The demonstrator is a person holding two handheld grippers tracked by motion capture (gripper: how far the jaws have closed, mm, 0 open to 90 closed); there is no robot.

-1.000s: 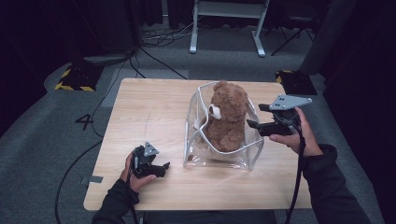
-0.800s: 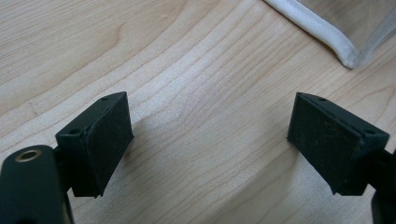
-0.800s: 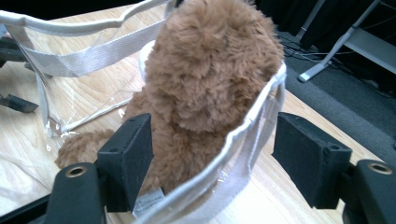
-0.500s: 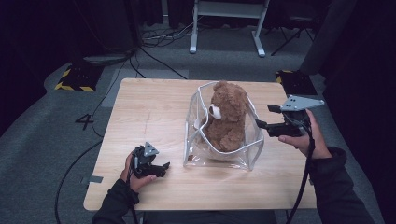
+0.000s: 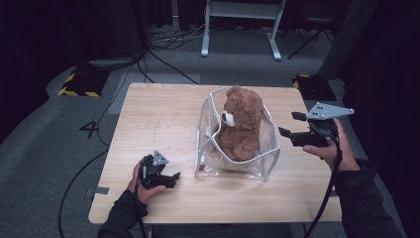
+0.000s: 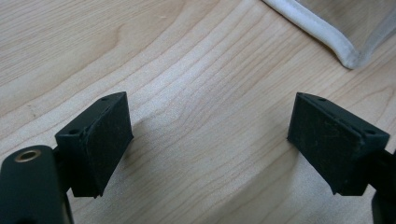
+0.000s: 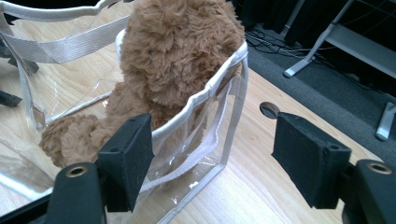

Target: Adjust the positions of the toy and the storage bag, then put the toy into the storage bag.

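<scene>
Behind clear bag [image 5: 237, 163], half-veiled bear [image 5: 240, 126]

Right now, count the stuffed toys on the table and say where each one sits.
1. A brown teddy bear sits upright inside the clear plastic bag near the middle of the table, head above the rim. Nothing smaller shows under it, though its body could hide something.

A brown plush bear [image 5: 241, 124] with a white muzzle sits in a clear plastic bag [image 5: 267, 153] edged in white webbing. The worktop [image 5: 163, 114] is pale wood with fine grain lines. Both grippers' fingers [image 7: 128, 158] are matte black. The floor [image 5: 49, 139] is grey carpet, with a yellow-and-black striped block [image 5: 77, 89].
</scene>
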